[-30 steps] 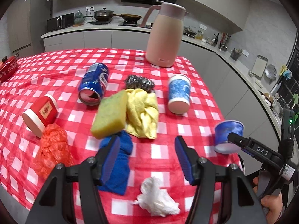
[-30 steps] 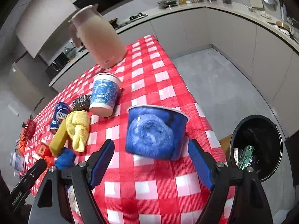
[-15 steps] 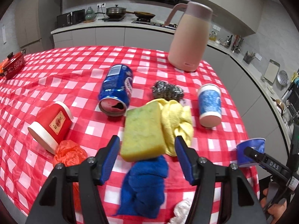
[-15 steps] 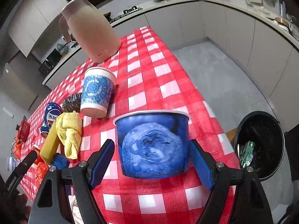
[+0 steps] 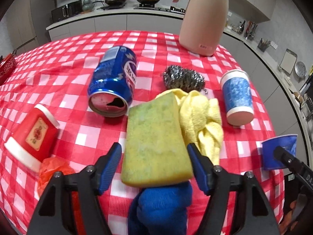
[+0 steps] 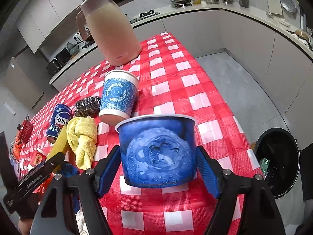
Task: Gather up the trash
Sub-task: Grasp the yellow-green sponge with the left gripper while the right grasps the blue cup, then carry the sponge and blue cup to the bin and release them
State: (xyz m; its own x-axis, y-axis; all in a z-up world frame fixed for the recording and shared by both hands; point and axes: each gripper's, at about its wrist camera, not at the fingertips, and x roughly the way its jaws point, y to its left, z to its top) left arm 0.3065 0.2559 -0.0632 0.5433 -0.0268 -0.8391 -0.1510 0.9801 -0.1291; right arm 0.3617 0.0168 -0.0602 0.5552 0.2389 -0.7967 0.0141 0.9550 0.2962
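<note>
A yellow-green sponge (image 5: 156, 146) lies partly on a blue cloth (image 5: 162, 205). My left gripper (image 5: 154, 146) straddles the sponge; its jaws are opening and the pads stand just off its sides. A blue paper bowl-cup (image 6: 158, 137) stands upright near the table's right edge. My right gripper (image 6: 157, 150) is closing around it, the pads right at its walls without squeezing it. Around the sponge lie a dented blue soda can (image 5: 115, 84), a tipped red cup (image 5: 33, 137), an orange plastic bag (image 5: 52, 172) and a blue-white paper cup (image 5: 236, 96).
A pink jug (image 5: 205, 17) stands at the back of the red checked table (image 6: 176, 82). A steel scourer (image 5: 183, 78) and a yellow cloth (image 5: 203, 121) lie beside the sponge. A black bin (image 6: 277, 160) with some trash stands on the floor to the table's right.
My left gripper moved forward from the white tissue and blue cloth to the sponge, and its jaws widened. My right gripper advanced until the blue cup sat between its narrowing jaws.
</note>
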